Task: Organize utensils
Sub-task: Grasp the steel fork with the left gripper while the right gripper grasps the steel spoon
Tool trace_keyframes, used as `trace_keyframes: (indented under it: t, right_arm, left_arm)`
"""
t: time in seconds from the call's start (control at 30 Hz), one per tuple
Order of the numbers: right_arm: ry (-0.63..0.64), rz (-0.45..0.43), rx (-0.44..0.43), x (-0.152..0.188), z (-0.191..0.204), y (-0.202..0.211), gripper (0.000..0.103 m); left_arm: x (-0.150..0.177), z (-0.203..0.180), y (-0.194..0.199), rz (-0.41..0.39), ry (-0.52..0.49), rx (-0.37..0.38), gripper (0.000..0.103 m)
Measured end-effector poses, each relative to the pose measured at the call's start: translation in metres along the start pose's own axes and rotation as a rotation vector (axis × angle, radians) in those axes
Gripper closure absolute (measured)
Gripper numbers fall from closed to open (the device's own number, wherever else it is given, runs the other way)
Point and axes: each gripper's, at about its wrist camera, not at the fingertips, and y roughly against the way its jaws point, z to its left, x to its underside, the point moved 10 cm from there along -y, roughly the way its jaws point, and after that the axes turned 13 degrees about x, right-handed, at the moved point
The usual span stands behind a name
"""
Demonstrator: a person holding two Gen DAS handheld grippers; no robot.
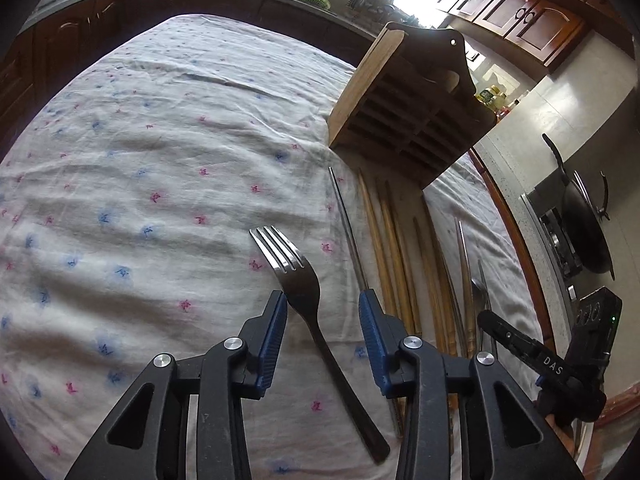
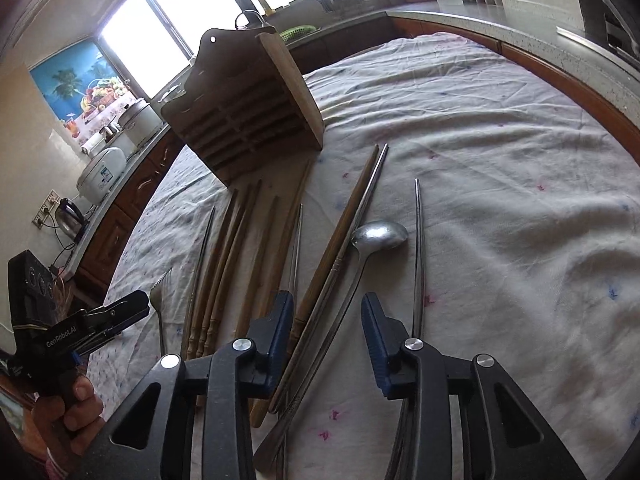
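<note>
A steel fork (image 1: 304,280) lies on the flowered cloth (image 1: 140,160), tines pointing away. My left gripper (image 1: 323,300) hovers over its neck, jaws apart, pads not pressing it. In the right wrist view a steel spoon (image 2: 378,234) lies among wooden chopsticks (image 2: 224,264) and metal chopsticks (image 2: 418,248). My right gripper (image 2: 327,301) straddles the spoon's handle, open with gaps on both sides. A slotted wooden utensil holder (image 1: 400,112) (image 2: 248,120) stands just beyond the row of chopsticks (image 1: 386,248). The left gripper (image 2: 120,308) and the fork (image 2: 160,292) also show at the right wrist view's left edge.
A hand (image 2: 76,404) grips the left tool's handle. Kitchen counters curve around the table. A wok (image 1: 588,220) sits on a stove at the right; a rice cooker (image 2: 102,172) and kettle (image 2: 70,214) stand on the far counter.
</note>
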Motion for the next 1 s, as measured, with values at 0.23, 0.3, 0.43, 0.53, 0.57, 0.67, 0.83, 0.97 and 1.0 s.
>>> trace_keyframes:
  t: [0.23,0.3,0.43,0.53,0.57,0.67,0.83,0.97,1.0]
  right_arm:
    - [-0.05,0.014,-0.042,-0.012,-0.005,-0.011,0.082]
    - [-0.056,0.016,-0.042,-0.013,-0.006,-0.014,0.094]
    - [-0.049,0.003,-0.057,-0.015,-0.005,-0.012,0.097]
    - [-0.029,-0.022,-0.072,-0.016,0.001,-0.003,0.099]
    - [-0.021,-0.032,-0.075,-0.016,0.003,0.001,0.099]
    - [-0.008,-0.07,-0.087,-0.019,0.008,0.016,0.1]
    - [0.015,-0.156,-0.095,-0.035,0.017,0.048,0.101]
    - [0.033,-0.234,-0.102,-0.053,0.025,0.069,0.101]
    - [0.04,-0.253,-0.101,-0.058,0.027,0.073,0.101]
  left_arm:
    - [-0.008,0.018,-0.017,0.006,0.057,0.031,0.086]
    - [-0.008,0.02,-0.02,0.007,0.075,0.065,0.09]
    - [-0.008,0.017,-0.023,0.006,0.065,0.072,0.1]
    - [-0.008,0.007,-0.014,-0.019,0.037,0.091,0.101]
    - [-0.008,0.003,-0.011,-0.029,0.024,0.095,0.102]
    - [-0.009,-0.009,0.002,-0.057,-0.014,0.104,0.102]
    - [-0.015,-0.026,0.026,-0.111,-0.067,0.118,0.103]
    - [-0.023,-0.04,0.046,-0.161,-0.098,0.138,0.103]
    - [-0.026,-0.044,0.05,-0.174,-0.109,0.142,0.102]
